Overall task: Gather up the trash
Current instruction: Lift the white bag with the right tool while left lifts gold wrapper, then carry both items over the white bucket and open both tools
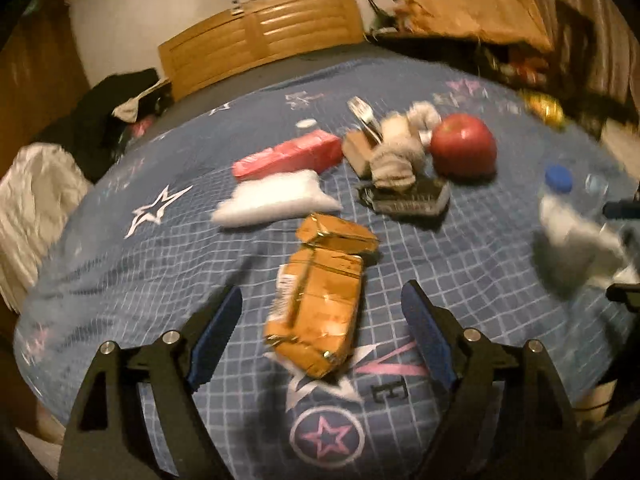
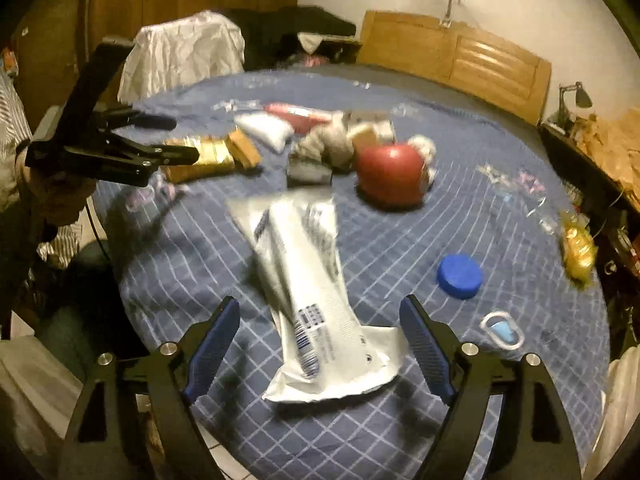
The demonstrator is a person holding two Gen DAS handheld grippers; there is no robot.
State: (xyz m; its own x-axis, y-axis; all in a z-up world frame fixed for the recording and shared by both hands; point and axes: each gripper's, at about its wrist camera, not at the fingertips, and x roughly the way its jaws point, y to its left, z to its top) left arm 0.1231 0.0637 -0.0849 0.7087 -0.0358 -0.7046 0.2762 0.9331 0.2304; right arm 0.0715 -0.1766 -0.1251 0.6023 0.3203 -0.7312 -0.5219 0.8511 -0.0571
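Observation:
An orange-gold snack wrapper (image 1: 320, 296) lies on the blue bed cover between the wide-open fingers of my left gripper (image 1: 322, 300), which hovers just above it. A white printed wrapper (image 2: 316, 300) lies between the open fingers of my right gripper (image 2: 320, 312). The white wrapper also shows at the right of the left wrist view (image 1: 576, 236). The orange wrapper (image 2: 208, 158) and the left gripper (image 2: 176, 140) show at the left of the right wrist view. A blue bottle cap (image 2: 459, 276) and a small clear plastic piece (image 2: 502, 330) lie to the right.
A red apple (image 1: 464, 146), crumpled socks (image 1: 396, 156), a fork (image 1: 362, 116), a pink pack (image 1: 288, 154), a white pouch (image 1: 276, 198) and a dark brush (image 1: 408, 198) lie mid-bed. The wooden headboard (image 1: 260, 36) stands behind. A cluttered desk (image 2: 592, 168) flanks the right.

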